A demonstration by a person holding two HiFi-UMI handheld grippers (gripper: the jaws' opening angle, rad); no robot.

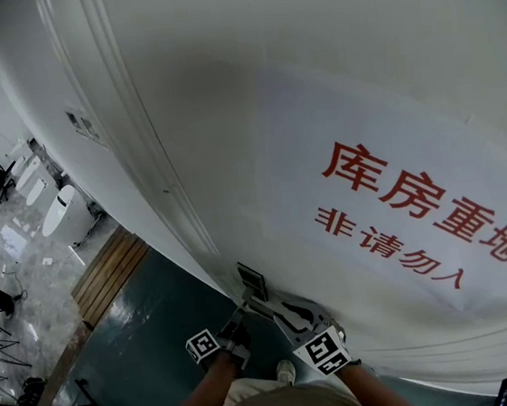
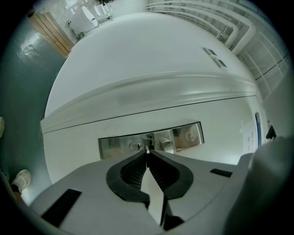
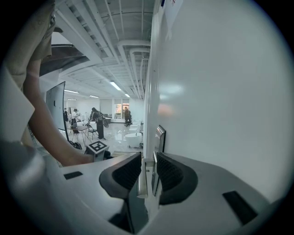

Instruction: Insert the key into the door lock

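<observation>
A white door [image 1: 252, 107] carries a silver lock plate [image 2: 183, 135] with a small oval keyhole [image 2: 135, 147]. My left gripper [image 2: 148, 155] is shut on a thin metal key [image 2: 148, 148]. The key's tip points at the plate, just right of the keyhole; I cannot tell whether it touches. In the head view the left gripper [image 1: 241, 313] sits just left of the door handle [image 1: 289, 312]. My right gripper [image 3: 146, 176] is closed round the silver door handle [image 3: 142, 179], close to the door face, with the lock plate [image 3: 159, 137] edge-on just beyond.
A paper sign with red characters [image 1: 418, 211] is stuck on the door. A dark green floor [image 1: 134, 348] and wooden planks [image 1: 107, 273] lie to the left. White bathroom fixtures [image 1: 59, 211] stand farther off. People [image 3: 97, 121] stand in the distant hall.
</observation>
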